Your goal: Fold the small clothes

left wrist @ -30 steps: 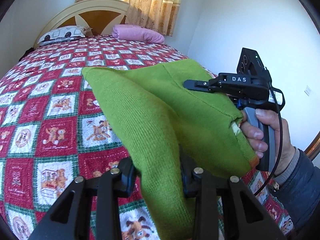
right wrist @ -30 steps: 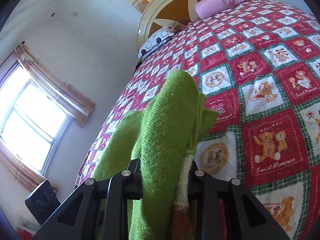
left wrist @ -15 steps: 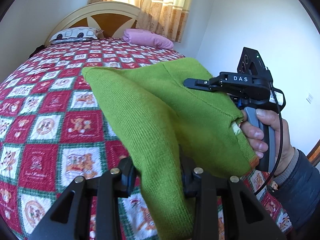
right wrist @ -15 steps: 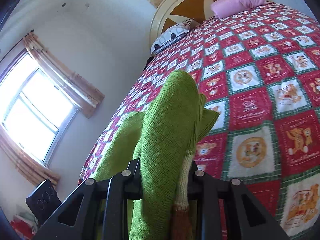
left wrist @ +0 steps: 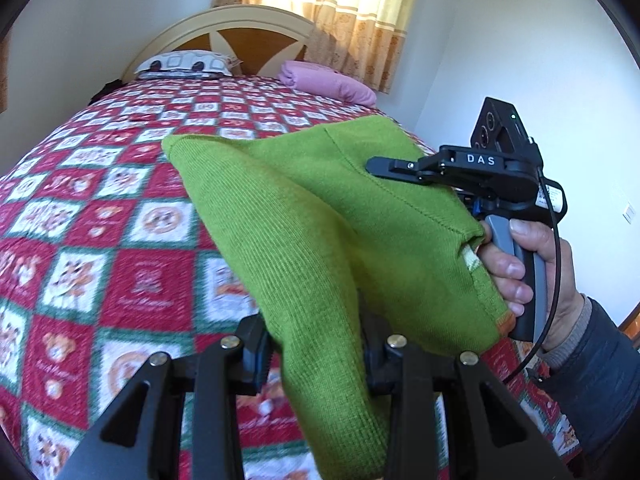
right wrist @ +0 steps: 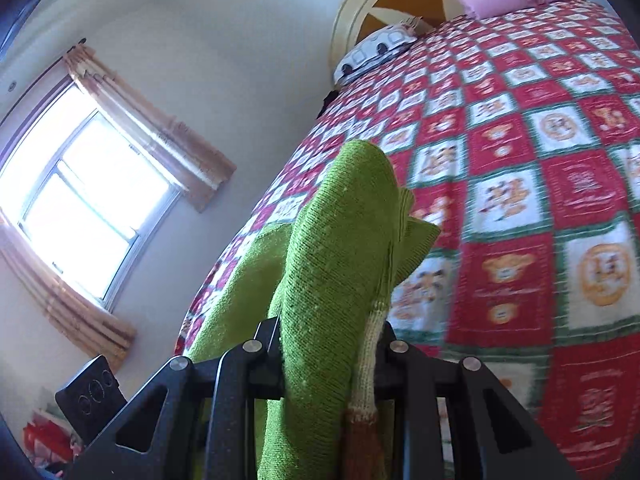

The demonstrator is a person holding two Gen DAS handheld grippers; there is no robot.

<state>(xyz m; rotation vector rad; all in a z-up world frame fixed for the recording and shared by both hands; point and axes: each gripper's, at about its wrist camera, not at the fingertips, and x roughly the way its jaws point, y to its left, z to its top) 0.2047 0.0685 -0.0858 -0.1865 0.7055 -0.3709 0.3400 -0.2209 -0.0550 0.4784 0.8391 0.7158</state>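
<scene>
A bed (left wrist: 100, 208) covered with a red, white and green patchwork quilt (right wrist: 540, 184) fills most of both views, with a patterned pillow (left wrist: 184, 65) and a pink pillow (left wrist: 328, 85) at its rounded headboard (left wrist: 236, 36). A green knitted sweater (left wrist: 304, 216) hangs in the air above the quilt, stretched between the two tools. The left hand-held gripper (left wrist: 316, 354) is clamped on one bunched part of it, and the right hand-held gripper (right wrist: 328, 354) is clamped on another part beside a cream and brown ribbed cuff (right wrist: 366, 364). The person's right hand (left wrist: 528, 276) grips the tool's grey handle.
</scene>
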